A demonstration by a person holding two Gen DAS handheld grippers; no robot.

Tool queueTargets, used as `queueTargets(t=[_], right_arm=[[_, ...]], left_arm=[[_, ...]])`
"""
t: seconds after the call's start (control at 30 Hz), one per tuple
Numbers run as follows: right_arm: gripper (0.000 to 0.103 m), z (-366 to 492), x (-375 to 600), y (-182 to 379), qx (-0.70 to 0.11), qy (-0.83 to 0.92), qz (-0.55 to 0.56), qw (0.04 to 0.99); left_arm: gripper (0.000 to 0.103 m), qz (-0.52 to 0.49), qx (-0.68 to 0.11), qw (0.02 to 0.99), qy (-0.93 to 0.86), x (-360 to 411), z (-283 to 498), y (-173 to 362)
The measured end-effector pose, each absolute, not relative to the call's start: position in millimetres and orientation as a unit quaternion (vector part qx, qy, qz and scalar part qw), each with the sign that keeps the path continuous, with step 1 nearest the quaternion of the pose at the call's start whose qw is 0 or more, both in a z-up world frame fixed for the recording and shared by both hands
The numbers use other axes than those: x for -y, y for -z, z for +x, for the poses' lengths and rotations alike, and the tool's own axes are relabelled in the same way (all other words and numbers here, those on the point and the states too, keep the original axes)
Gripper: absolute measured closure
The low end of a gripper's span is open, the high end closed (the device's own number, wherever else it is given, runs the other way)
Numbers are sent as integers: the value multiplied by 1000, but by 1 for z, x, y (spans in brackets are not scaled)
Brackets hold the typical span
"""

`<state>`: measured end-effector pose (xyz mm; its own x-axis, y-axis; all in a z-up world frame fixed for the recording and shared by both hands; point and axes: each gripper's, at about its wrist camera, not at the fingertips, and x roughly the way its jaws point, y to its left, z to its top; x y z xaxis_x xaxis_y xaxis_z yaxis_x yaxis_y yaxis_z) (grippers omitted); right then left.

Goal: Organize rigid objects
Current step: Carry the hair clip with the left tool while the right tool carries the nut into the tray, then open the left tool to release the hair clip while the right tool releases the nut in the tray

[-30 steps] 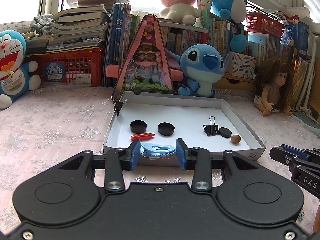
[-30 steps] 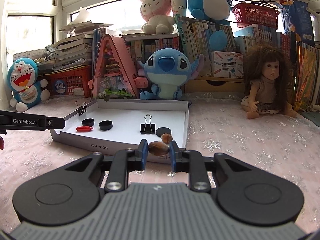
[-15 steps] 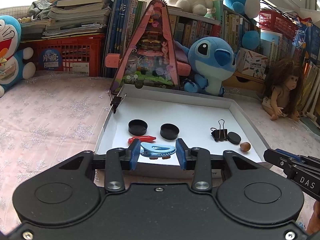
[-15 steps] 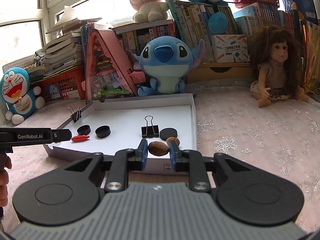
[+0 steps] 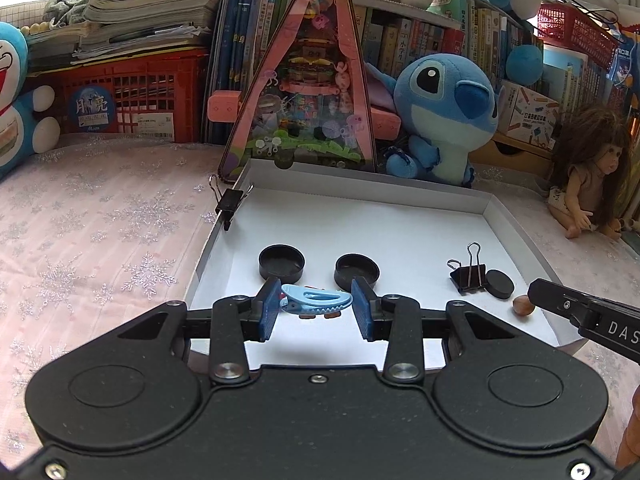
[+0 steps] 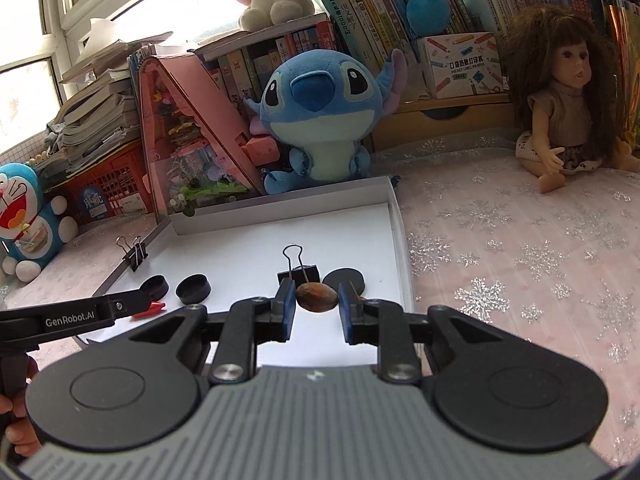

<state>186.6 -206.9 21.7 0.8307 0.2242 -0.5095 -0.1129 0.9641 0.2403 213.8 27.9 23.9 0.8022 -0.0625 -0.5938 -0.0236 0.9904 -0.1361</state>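
left wrist view, white tray (image 5: 516,232) holding two black caps (image 5: 281,262), binder clip (image 5: 468,276), left claw (image 5: 316,307) gripping blue clip (image 5: 316,299), right claw (image 6: 317,303) gripping nut (image 6: 316,297)

Two caps (image 5: 281,263) lie left of the binder clip (image 5: 468,277) (all in the tray (image 5: 516,232)).

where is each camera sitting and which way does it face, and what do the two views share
Left wrist view: sits on the left tool, looks forward and down into the white tray; its fingers hold a blue clip, and the right tool's finger enters at right.
Right wrist view: sits on the right tool, faces the same tray; it holds a brown nut, the left tool's finger and a hand at left.
Shared: tray, binder clip, black caps, blue plush.
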Motion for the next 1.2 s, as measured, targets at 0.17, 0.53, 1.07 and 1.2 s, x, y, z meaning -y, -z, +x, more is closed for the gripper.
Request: queueTargets(t=[0.17, 0.53, 1.07, 1.2], right_arm=[[75, 198, 202, -13, -291, -79, 92, 949], [75, 206, 192, -5, -296, -77, 62, 950], [64, 209, 184, -2, -304, -85, 45, 948], [53, 206, 183, -4, -302, -89, 43, 948]], left_arm=[[67, -62, -318, 946, 12, -23, 221, -17], [67, -55, -325, 944, 5, -23, 229, -6], [60, -52, -321, 946, 13, -20, 227, -8], [54, -48, -318, 947, 12, -19, 224, -9]])
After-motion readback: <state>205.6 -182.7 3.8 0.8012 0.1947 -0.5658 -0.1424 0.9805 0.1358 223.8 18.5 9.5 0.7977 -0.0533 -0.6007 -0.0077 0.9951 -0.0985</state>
